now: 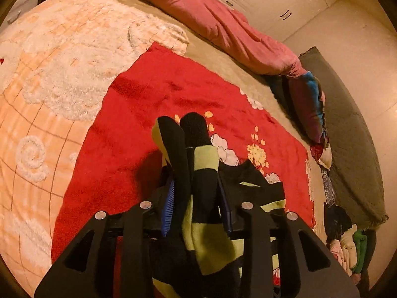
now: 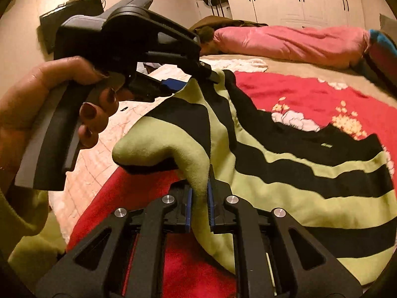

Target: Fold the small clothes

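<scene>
Both hand-held grippers clenched on my striped fleece garment (image 2: pixel 285 173): left (image 1: pixel 196 186), right (image 2: pixel 199 198). Soft, light, floppy; I'd grip edges, corners over bed (image 1: pixel 223 79).

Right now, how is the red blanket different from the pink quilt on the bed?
The red blanket is deep red with white and yellow flowers; the pink quilt is plain pink. The red blanket lies spread flat in the middle of the bed; the pink quilt is bunched into a long roll along the far edge. The striped garment rests partly on the red blanket; it does not touch the pink quilt. Both lie on the bed.
</scene>
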{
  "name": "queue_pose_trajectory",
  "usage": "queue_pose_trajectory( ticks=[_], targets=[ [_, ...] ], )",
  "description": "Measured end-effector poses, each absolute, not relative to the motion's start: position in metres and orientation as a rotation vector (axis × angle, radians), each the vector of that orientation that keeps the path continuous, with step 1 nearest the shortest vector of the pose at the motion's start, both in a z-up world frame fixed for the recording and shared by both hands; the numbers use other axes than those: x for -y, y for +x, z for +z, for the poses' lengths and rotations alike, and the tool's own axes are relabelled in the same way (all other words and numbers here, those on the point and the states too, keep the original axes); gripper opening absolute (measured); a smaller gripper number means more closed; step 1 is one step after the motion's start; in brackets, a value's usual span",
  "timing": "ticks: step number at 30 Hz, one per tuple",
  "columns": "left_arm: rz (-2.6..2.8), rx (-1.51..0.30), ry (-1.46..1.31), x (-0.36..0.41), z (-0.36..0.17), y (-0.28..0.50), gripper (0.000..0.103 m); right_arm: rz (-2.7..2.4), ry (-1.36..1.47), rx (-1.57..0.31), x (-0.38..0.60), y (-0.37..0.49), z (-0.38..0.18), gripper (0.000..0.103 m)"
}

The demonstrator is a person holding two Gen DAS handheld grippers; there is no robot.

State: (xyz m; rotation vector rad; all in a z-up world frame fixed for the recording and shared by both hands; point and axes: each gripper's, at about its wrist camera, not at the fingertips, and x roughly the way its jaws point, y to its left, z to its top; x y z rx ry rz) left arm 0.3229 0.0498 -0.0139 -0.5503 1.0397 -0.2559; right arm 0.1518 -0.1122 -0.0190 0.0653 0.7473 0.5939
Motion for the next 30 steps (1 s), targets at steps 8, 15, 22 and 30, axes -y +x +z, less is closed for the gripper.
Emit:
queue_pose_trajectory(
  ticks=[8, 15, 22, 30],
  targets=[
    [-0.331, -1.005, -0.563, -0.035, 0.000, 0.319, 0.021, 0.592, 0.142, -0.735, 0.133, 0.154, -0.012, 0.005],
    [-0.478, -0.976, -0.554, 0.034, 0.031, 0.317, 0.013, 0.545, 0.266, -0.699, 0.188, 0.140, 0.006, 0.005],
    [-0.608, -1.000, -0.491, 0.118, 0.039, 0.306, 0.009, 0.461, 0.319, -0.677, 0.260, 0.121, 0.015, 0.001],
    [-0.455, -0.936, -0.488, 0.062, 0.033, 0.280, 0.047, 0.435, 0.562, -0.786, 0.309, 0.117, -0.022, 0.049]
  ],
)
